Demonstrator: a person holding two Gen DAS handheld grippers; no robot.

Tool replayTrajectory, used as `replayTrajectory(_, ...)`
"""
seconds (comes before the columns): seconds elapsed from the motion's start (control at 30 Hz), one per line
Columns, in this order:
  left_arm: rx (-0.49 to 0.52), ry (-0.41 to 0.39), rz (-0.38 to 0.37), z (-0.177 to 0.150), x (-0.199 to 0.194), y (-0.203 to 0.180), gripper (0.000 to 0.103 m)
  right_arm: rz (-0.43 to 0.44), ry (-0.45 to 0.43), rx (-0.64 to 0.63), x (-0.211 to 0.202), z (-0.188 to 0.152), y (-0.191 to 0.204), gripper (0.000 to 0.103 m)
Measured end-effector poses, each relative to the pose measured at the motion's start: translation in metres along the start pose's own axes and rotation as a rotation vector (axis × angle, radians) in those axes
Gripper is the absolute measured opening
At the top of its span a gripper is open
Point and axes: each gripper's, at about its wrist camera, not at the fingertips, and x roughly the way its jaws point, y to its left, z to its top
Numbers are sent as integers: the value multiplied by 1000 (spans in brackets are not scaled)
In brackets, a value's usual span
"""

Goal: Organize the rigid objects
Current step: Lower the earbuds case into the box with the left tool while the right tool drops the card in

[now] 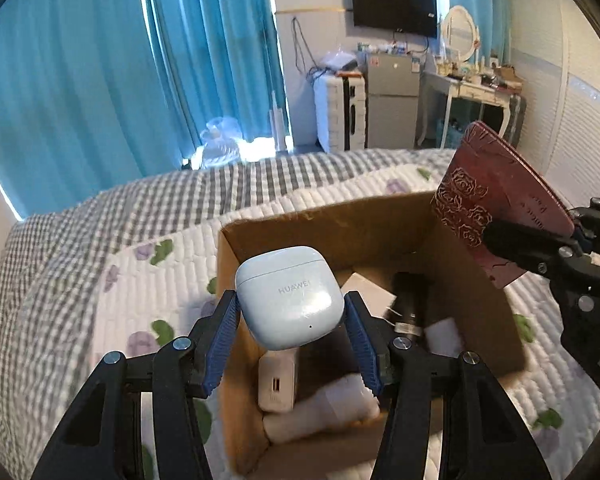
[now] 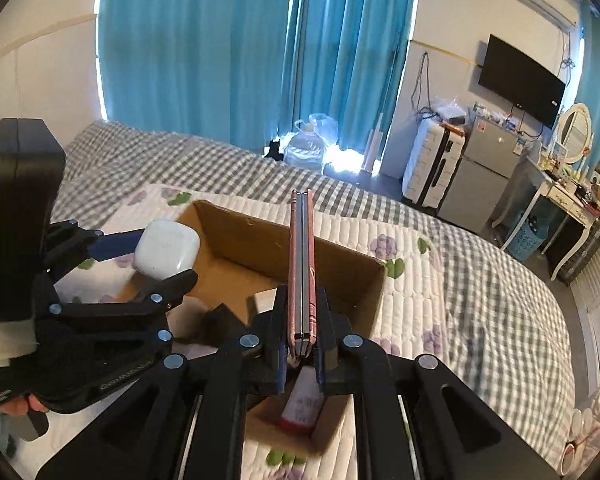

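Earbud case (image 1: pixel 288 300), white and glossy with HUAWEI on its front, sits clamped across its two sides between the blue pads of my left gripper (image 1: pixel 290 324), held over the near left part of the open cardboard box (image 1: pixel 340 224) on the quilted bed (image 1: pixel 148 280). I judge it light and stiff, but its rounded shell looks slippery, so the flat sides I hold now seem the best place to grip.

Inside the box, further right, I count one white charger (image 1: pixel 278 384), one white roll-like item (image 1: pixel 324 408), one dark cylindrical thing (image 1: pixel 410 300) and one flat white box (image 1: pixel 374 292); other pieces are too hidden to name.

On the right, my right gripper (image 2: pixel 302 336) is closed on the lower edge of one dark red case embossed with roses (image 1: pixel 488 200), which seems to hold a folding phone, standing on edge above the box's right wall. It looks thin, rigid and heavier than the earbud case, and I think it could pivot if pinched only at the end. One small red-capped tube (image 2: pixel 304 404) lies at the near end of the box.
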Motion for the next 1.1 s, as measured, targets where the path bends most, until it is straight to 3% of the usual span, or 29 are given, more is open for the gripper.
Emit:
replayTrajectory(0.27,8,49,-6,-14,43,-10,55,7,59,-21,57,-9,-11,9)
replayTrajectory(0.33,-6,29,-5,-12,39,-10,65,13,69,-22,61,-12,-11,9)
replayTrajectory(0.37,-20,20,10,-10,36,-10,80,17,74,-19,62,-13,-12,9)
replayTrajectory(0.4,-34,13,3,-9,32,-9,81,18,78,-18,63,-14,-12,9)
replayTrajectory(0.7,-26,-40,34,-7,-4,-1,81,-43,120,-26,75,-14,-13,10)
replayTrajectory(0.8,-36,-58,45,-10,-11,8,81,22,140,30,86,-14,-15,10)
replayTrajectory(0.83,-44,-61,47,-11,-14,11,81,53,139,51,87,-14,-15,14)
replayTrajectory(0.87,-53,-65,47,-13,-16,14,81,74,125,69,86,-14,-15,30)
replayTrajectory(0.93,-72,-69,46,-15,-22,20,81,91,89,94,78,-13,-16,52)
replayTrajectory(1.1,-80,-71,59,-19,-48,26,81,105,33,150,38,-4,-22,52)
